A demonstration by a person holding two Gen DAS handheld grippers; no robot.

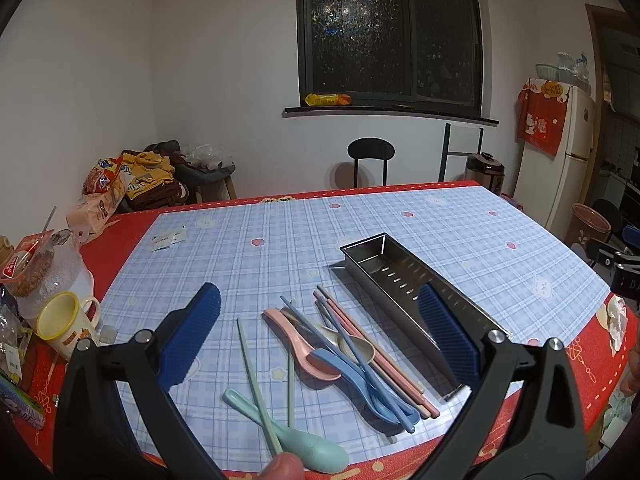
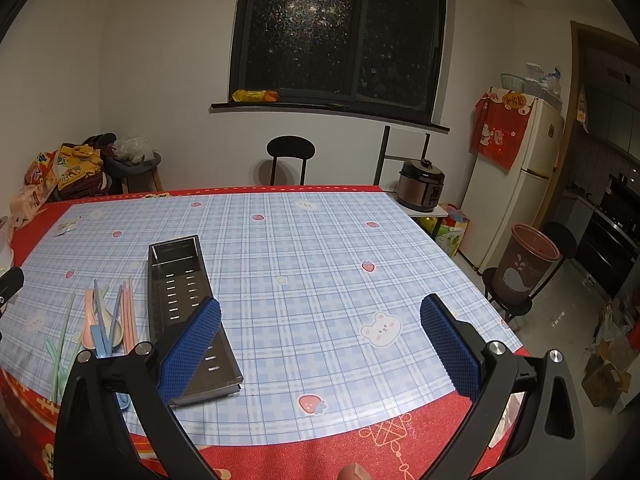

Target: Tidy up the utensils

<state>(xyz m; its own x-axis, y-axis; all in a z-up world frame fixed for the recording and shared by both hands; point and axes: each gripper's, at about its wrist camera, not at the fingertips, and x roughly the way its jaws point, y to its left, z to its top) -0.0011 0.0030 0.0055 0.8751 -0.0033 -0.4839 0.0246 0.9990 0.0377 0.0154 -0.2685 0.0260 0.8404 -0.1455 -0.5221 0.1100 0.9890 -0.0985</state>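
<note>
1. A checked counter (image 1: pixel 400 216) is seen under a dark window.
2. Loose spoons and chopsticks (image 1: pixel 352 344) are heaped just beside the empty metal tray (image 1: pixel 404 280), awaiting sorting.
3. The left gripper (image 1: pixel 320 336) and the right gripper (image 2: pixel 320 344) are held wide apart, empty, above them.

My kitchen-dining room at night, white walls all round.
Ahead of me a dark-framed frosted window (image 2: pixel 340 36) sits above a black round-backed chair (image 2: pixel 291 156); a cream two-door fridge (image 2: pixel 516 184) stands right, near a brown plastic bin (image 2: pixel 524 264).

Left finger (image 2: pixel 190 346) hides tray (image 2: pixel 176 280) near end; mug (image 1: pixel 68 326) text unreadable.
</note>
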